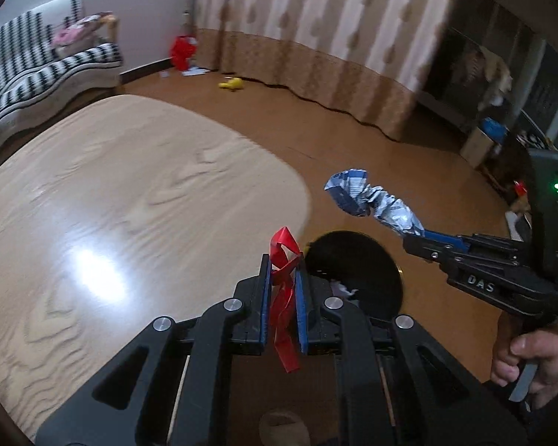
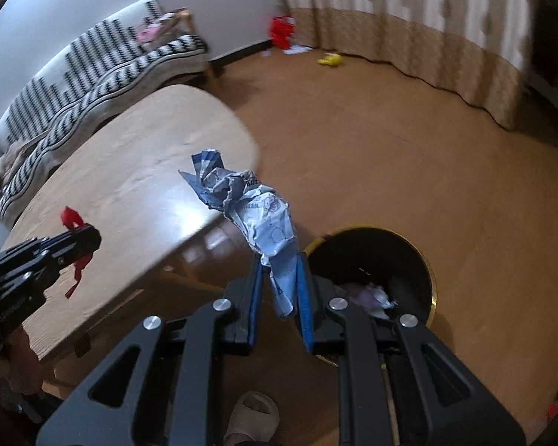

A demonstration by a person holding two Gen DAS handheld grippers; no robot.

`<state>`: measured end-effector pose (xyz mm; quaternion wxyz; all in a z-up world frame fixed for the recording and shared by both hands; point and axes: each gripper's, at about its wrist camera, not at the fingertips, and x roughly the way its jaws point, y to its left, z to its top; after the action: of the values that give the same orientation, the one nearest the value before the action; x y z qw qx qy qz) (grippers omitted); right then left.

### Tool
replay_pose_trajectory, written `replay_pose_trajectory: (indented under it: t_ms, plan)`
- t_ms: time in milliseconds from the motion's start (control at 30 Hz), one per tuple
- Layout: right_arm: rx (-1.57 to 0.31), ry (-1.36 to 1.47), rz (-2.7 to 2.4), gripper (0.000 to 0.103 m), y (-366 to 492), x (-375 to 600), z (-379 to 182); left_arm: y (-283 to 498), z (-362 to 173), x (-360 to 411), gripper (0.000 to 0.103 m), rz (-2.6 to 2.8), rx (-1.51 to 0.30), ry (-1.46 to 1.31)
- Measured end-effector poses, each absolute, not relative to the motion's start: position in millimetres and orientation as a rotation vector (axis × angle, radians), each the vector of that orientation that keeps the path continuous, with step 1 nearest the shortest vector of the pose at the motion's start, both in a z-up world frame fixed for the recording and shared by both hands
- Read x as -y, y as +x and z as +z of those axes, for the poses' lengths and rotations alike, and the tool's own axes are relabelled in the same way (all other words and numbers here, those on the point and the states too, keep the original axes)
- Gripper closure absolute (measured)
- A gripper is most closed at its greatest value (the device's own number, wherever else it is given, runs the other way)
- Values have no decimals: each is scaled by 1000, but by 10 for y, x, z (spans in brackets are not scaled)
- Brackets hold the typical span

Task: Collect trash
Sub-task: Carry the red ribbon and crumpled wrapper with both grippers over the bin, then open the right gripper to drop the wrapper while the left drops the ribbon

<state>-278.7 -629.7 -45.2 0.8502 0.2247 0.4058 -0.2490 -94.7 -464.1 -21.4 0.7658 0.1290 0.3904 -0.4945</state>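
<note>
Left tool (image 1: 283, 260): blue pads pressed together on a red strip (image 1: 284, 290). The strip loops above the tips and hangs twisted between the pads. In the left wrist view this tool sits over the near corner of the tabletop (image 1: 130, 193), with the bin (image 1: 357, 271) just past its tips. The right wrist view shows it from the side, out over the tabletop edge, the strip dangling below it.

Right tool (image 2: 279, 260): pads pinching the lower end of a wad (image 2: 249, 204) of crumpled blue-and-white paper. The wad stands up and forward out of the tips, tilted to the left in that view. The left wrist view shows the same tool at right with the wad at its tip, and a hand (image 1: 528, 356) gripping the handle.

Bin: round, black inside, gold rim, standing on the brown floor (image 2: 390, 148) beside the tabletop corner. Some pale crumpled scraps (image 2: 372, 295) lie in it. In the right wrist view its mouth opens just right of the tool tips; the wad is not over the opening.

Surroundings: striped sofa (image 2: 104, 63) behind the tabletop, curtain (image 2: 409, 7) along the far wall, a red bag (image 2: 282, 30) and a yellow item (image 2: 331, 60) on the floor near it. A slipper (image 2: 255, 418) shows under the right tool.
</note>
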Motion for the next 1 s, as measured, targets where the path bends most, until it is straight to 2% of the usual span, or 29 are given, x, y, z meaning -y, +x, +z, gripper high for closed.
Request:
replay_pose_trajectory:
  t_ms: [300, 733, 767, 833, 867, 1000]
  plan:
    - [-926, 584, -598, 85, -3046, 6745, -775, -1152, -401, 5117, 92, -1142, -877, 331]
    - [-940, 643, -647, 85, -3071, 6972, -879, -1193, -587, 5444, 92, -1175, -904, 374]
    - [-940, 648, -651, 79, -3071, 6987, -883, -1197, -603, 5470, 92, -1177, -907, 379]
    - [-937, 662, -658, 42, -3109, 6992, -888, -1200, -626, 5493, 92, -1181, -911, 383]
    - [-932, 665, -662, 19, -3107, 7014, -883, -1206, -639, 5523, 92, -1184, -914, 386]
    - [-895, 662, -686, 18, -3182, 7064, -820, -1239, -698, 5610, 92, -1196, -922, 401]
